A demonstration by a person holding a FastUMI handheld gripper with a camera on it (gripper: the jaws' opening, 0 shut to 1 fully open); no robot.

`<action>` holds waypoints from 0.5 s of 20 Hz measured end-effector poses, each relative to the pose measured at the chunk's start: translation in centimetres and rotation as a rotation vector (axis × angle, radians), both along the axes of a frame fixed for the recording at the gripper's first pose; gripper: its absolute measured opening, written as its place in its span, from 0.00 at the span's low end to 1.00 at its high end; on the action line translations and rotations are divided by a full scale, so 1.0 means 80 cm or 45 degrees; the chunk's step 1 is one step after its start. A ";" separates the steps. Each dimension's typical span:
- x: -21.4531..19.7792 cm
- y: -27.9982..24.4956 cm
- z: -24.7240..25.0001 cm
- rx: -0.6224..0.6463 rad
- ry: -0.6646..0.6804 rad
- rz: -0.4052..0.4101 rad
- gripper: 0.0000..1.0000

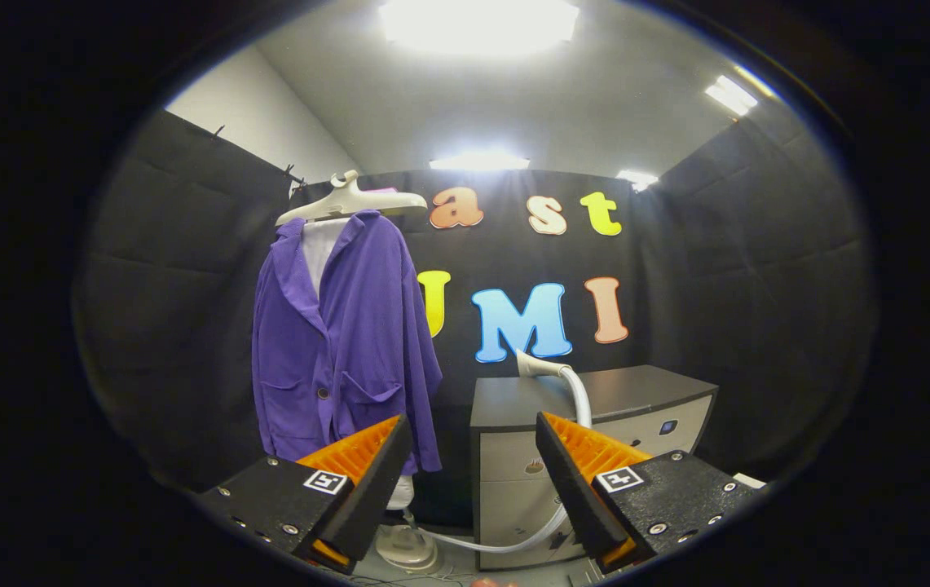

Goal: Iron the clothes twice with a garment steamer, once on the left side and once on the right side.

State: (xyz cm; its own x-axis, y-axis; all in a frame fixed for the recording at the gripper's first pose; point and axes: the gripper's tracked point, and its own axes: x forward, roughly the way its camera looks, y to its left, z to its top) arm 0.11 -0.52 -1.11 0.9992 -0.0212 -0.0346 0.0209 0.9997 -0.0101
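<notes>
Gripper (473,456), fingers spread wide and holding nothing; beyond them, steamer head (536,366) with hose (579,399) lying on a grey cabinet (595,391), purple jacket (342,342) on white hanger (350,202) well apart beside it; fiducial squares on both fingers.

1. The gripper (473,440) has its fingers spread wide apart, with nothing held between them.
2. Beyond the left finger, a purple jacket (346,334) hangs on a pale hanger (350,202) in front of the black booth wall (717,269).
3. A white garment (319,249) shows inside the jacket's open collar.
4. Beyond the right finger stands a cabinet (595,399) with a dark top.
5. The steamer head (536,365) rests on the cabinet top; its white hose (505,545) curves down to the steamer base (406,545) on the floor below the jacket.
</notes>
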 end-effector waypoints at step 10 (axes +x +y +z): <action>0.014 -0.019 0.012 -0.035 0.003 -0.007 0.94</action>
State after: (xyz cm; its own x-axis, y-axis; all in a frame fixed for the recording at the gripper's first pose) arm 1.24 -2.02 -0.12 0.9990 -0.0274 -0.0363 0.0260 0.9989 -0.0379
